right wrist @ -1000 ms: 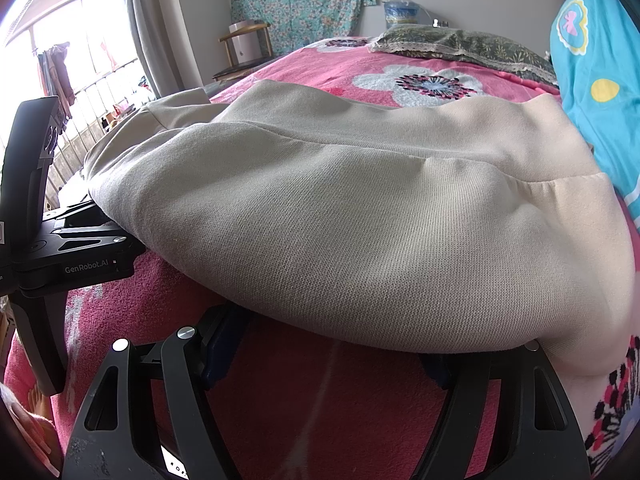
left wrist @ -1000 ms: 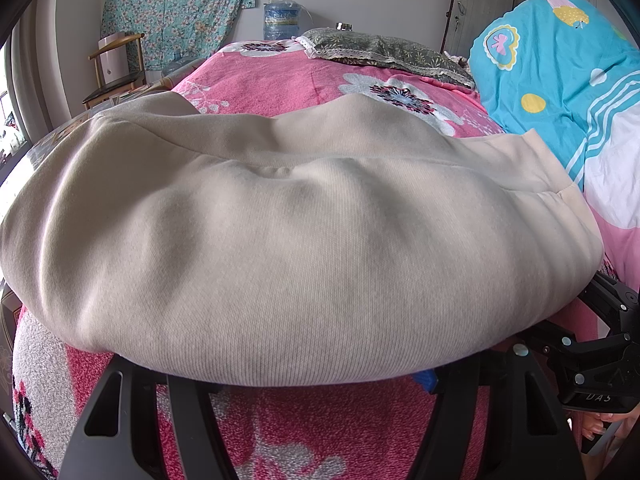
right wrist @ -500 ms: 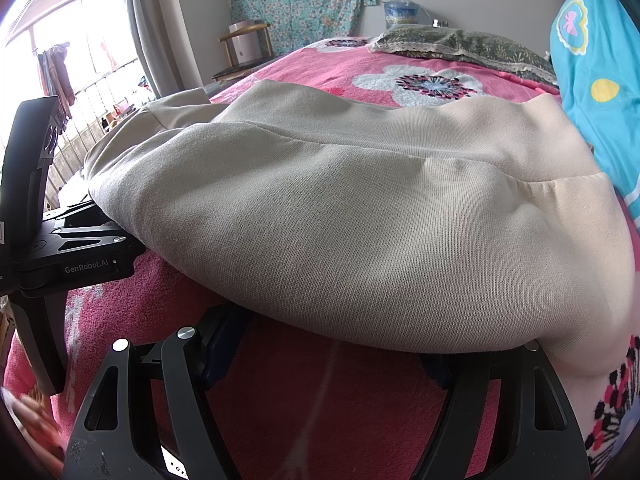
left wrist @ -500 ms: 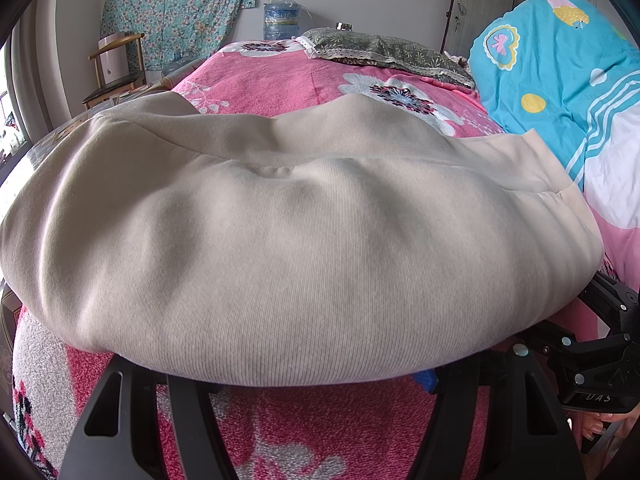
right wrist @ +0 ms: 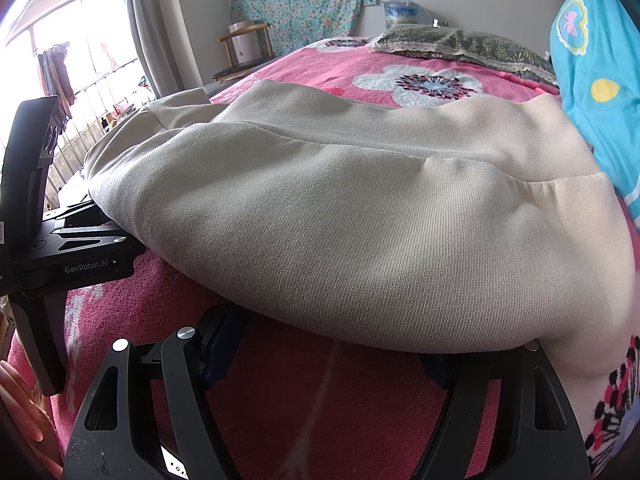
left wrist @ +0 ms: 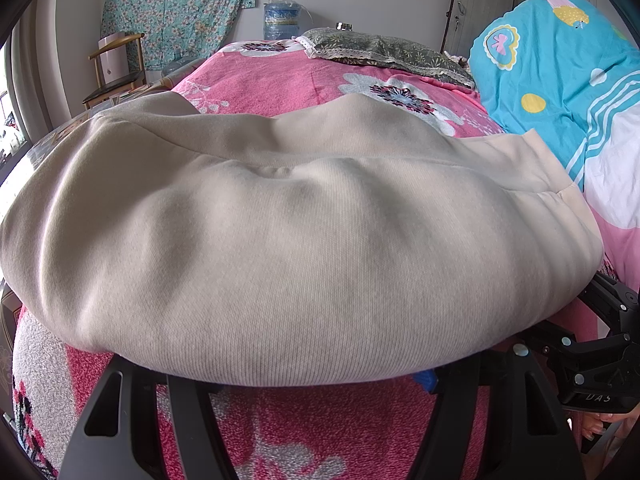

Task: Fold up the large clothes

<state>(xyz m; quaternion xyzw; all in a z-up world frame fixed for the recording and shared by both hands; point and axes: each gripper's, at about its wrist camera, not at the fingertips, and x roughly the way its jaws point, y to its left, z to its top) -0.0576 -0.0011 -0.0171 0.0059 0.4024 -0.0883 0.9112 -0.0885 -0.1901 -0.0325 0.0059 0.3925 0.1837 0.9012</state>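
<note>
A large beige knit garment (left wrist: 304, 248) lies folded across the pink flowered blanket (left wrist: 288, 76), its thick near fold facing me; the same garment (right wrist: 380, 240) fills the right wrist view. My left gripper (left wrist: 316, 380) sits at the near fold with its jaws wide apart. The fingertips are tucked under the cloth edge and hidden, and nothing is pinched. My right gripper (right wrist: 340, 348) stands open the same way further right along the fold, its blue pads partly under the edge. Each gripper shows in the other's view, right gripper (left wrist: 592, 344) and left gripper (right wrist: 60, 248).
A grey-green lace-edged pillow (left wrist: 384, 52) lies at the bed's far end. A blue cartoon quilt (left wrist: 560, 80) is heaped on the right. A wooden chair (left wrist: 116, 72) and a water bottle (left wrist: 280, 20) stand by the far wall. A curtained window (right wrist: 80, 60) is on the left.
</note>
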